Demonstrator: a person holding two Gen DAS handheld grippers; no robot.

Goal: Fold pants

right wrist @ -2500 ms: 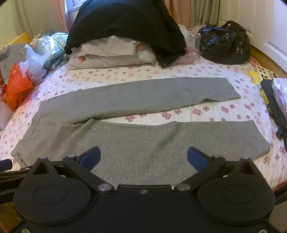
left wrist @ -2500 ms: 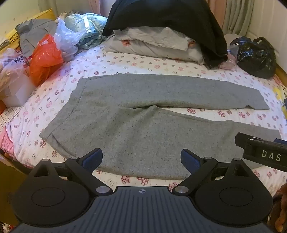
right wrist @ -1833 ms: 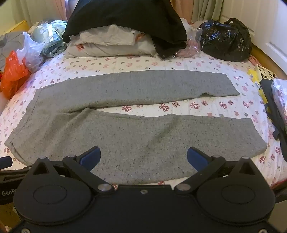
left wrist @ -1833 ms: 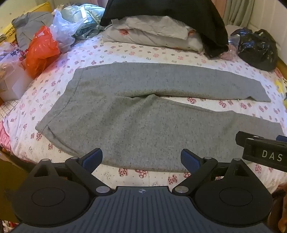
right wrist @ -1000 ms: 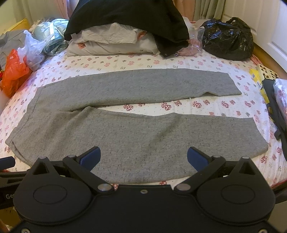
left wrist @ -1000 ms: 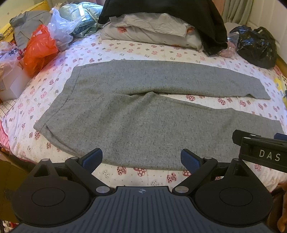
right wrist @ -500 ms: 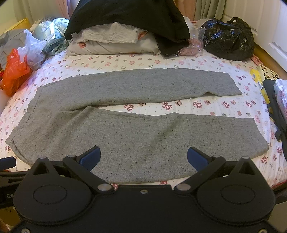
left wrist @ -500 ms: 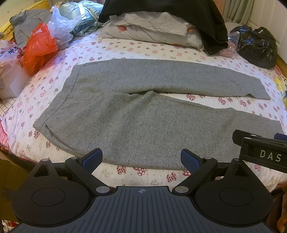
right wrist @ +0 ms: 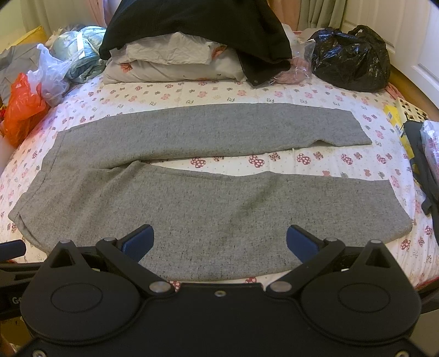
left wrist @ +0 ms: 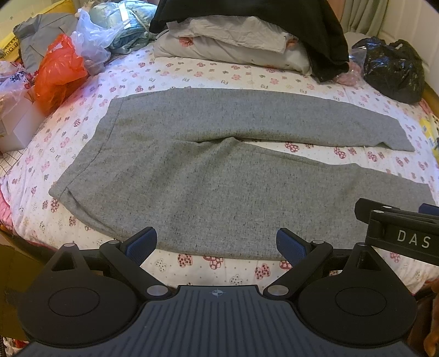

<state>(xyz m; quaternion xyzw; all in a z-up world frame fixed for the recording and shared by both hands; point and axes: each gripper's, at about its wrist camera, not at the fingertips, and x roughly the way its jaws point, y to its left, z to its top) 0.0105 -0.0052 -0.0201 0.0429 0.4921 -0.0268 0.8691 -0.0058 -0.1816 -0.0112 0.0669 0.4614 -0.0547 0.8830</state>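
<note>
The bed (left wrist: 208, 77), under a floral sheet, fills the ground ahead of both grippers. Grey pants (left wrist: 219, 175) lie flat and unfolded on it, directly ahead of both tools: waistband out to the left, legs running to the right and parted by a narrow strip of sheet. The near leg's lower edge lies just beyond the fingertips of each gripper; the far leg (right wrist: 219, 129) lies further ahead.

Beyond the pants, a pillow stack (right wrist: 170, 63) under a black garment (right wrist: 197, 24). Far ahead and right, a black plastic bag (right wrist: 354, 60). Ahead and left, an orange bag (left wrist: 59, 74) beside clear bags.

Left gripper (left wrist: 216, 243): jaws spread wide, empty, hovering short of the near leg's edge towards the waist end. Right gripper (right wrist: 219, 241): likewise spread and empty, over the near leg towards the cuff end.

Judgement: no fold has been made; the step in hand is the approach for the first grasp. The next move calls for both grippers to descend, pinch the near leg's edge at waist and cuff ends, and carry it forward over the far leg, keeping edges aligned. Risk: catching the sheet with the cloth.
</note>
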